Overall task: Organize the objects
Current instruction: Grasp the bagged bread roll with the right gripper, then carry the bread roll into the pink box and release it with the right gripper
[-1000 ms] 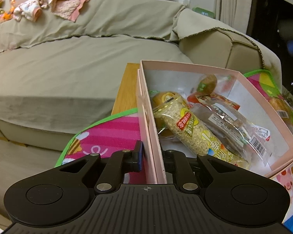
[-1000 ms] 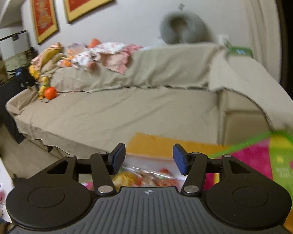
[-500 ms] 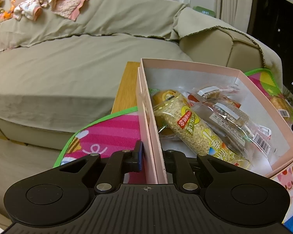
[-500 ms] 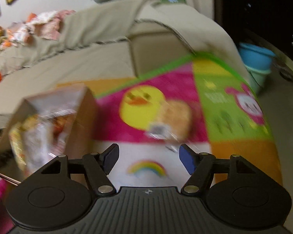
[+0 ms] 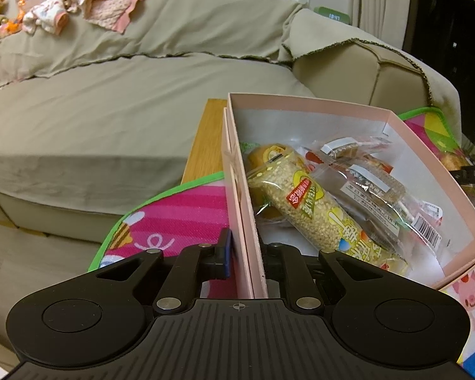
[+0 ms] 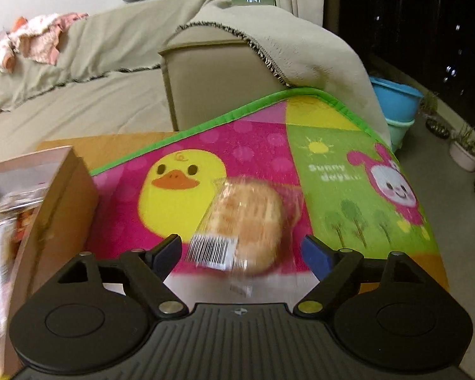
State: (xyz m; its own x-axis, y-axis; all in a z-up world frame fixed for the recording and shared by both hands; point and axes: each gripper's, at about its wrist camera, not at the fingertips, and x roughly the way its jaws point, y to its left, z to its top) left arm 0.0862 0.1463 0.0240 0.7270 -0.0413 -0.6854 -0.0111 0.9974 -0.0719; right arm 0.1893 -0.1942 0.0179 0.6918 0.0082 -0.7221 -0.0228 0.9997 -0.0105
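My left gripper (image 5: 246, 255) is shut on the left wall of a pink box (image 5: 237, 171), one finger outside and one inside. The box holds several wrapped snacks, among them a long rice-puff roll (image 5: 310, 212). The box also shows at the left of the right wrist view (image 6: 60, 202). My right gripper (image 6: 242, 250) is open, with a wrapped bread bun (image 6: 247, 218) lying on the colourful play mat (image 6: 332, 164) just ahead, between the open fingers. The bun bears a barcode label.
The mat covers a low wooden table (image 5: 205, 139) in front of a beige sofa (image 5: 110, 101) with clothes (image 5: 88, 3) on its back. Blue and green tubs (image 6: 395, 107) and plant pots (image 6: 465, 148) stand on the floor at right.
My right gripper has swung right from over the box, gone down to the bun on the mat and opened wider. My left gripper has stayed clamped on the box wall.
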